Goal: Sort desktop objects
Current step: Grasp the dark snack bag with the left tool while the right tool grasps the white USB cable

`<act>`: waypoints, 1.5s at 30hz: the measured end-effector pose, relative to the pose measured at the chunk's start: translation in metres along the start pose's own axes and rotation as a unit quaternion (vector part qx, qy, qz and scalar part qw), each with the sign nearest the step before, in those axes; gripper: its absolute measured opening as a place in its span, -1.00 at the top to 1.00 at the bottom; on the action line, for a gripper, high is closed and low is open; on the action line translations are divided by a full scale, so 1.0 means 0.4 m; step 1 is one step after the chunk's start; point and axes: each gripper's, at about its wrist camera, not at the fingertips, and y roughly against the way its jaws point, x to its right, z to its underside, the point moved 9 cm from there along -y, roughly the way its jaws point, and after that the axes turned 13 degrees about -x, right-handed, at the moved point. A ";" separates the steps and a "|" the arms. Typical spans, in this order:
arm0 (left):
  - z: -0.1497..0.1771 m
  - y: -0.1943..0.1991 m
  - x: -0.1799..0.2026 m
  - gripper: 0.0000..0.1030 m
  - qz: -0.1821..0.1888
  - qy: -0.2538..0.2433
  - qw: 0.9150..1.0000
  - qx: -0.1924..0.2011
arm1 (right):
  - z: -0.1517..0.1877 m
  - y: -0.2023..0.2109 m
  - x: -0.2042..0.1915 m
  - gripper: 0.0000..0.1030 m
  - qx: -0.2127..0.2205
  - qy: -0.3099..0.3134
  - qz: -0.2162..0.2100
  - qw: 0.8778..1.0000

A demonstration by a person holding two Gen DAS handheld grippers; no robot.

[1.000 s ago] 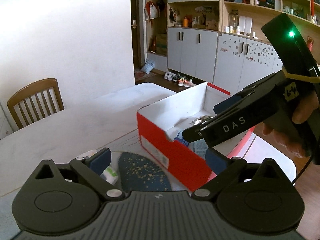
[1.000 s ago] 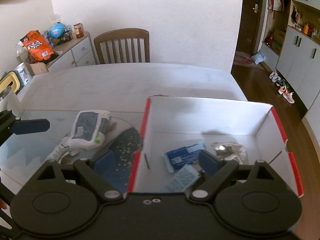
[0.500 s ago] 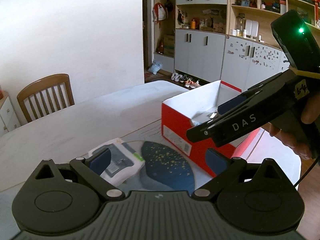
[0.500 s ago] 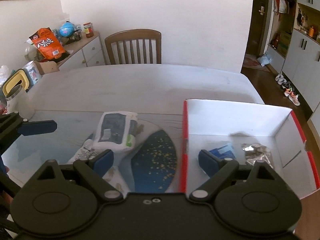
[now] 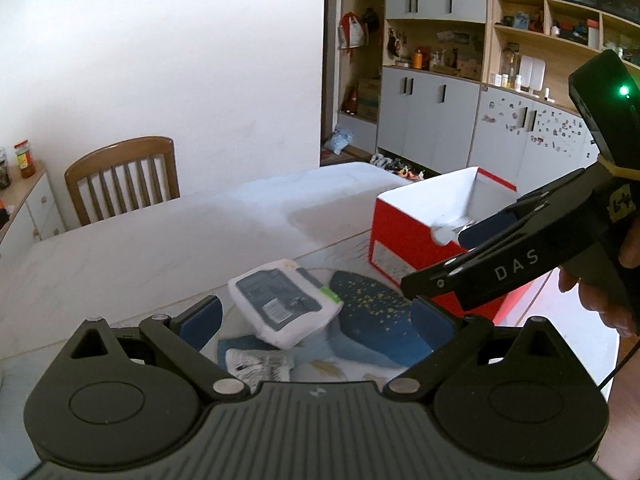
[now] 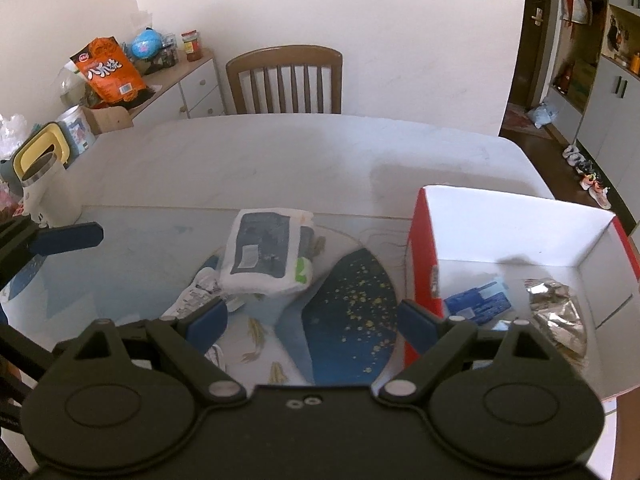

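So far the red box (image 6: 424, 240) at right holds a blue packet (image 6: 478, 302) and foil wrapper (image 6: 556, 312). The white wipes pack (image 6: 264, 256) and a crumpled wrapper (image 6: 196, 300) lie left of it on the table (image 6: 240, 160), unsorted. Both the left gripper (image 5: 316, 316) and right gripper (image 6: 312, 316) are spread wide, empty.

Right tool (image 6: 312, 320) has swung from the box (image 6: 516, 228) toward the tissue pack (image 6: 266, 256).

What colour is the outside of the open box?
Red outside, white inside; the box shows it best in the left wrist view.
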 end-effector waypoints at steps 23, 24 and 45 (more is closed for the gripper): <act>0.127 -0.073 -0.094 -0.96 -0.008 0.016 0.999 -0.038 | 0.038 -0.092 -0.046 -0.79 -0.038 -0.011 0.010 0.999; 0.133 -0.079 -0.094 -0.96 -0.007 0.016 0.999 -0.040 | 0.041 -0.096 -0.047 -0.79 -0.040 -0.012 0.009 0.999; 0.256 -0.170 -0.040 -0.95 0.014 -0.014 0.996 -0.086 | 0.107 -0.205 -0.135 -0.62 -0.095 0.027 -0.008 0.995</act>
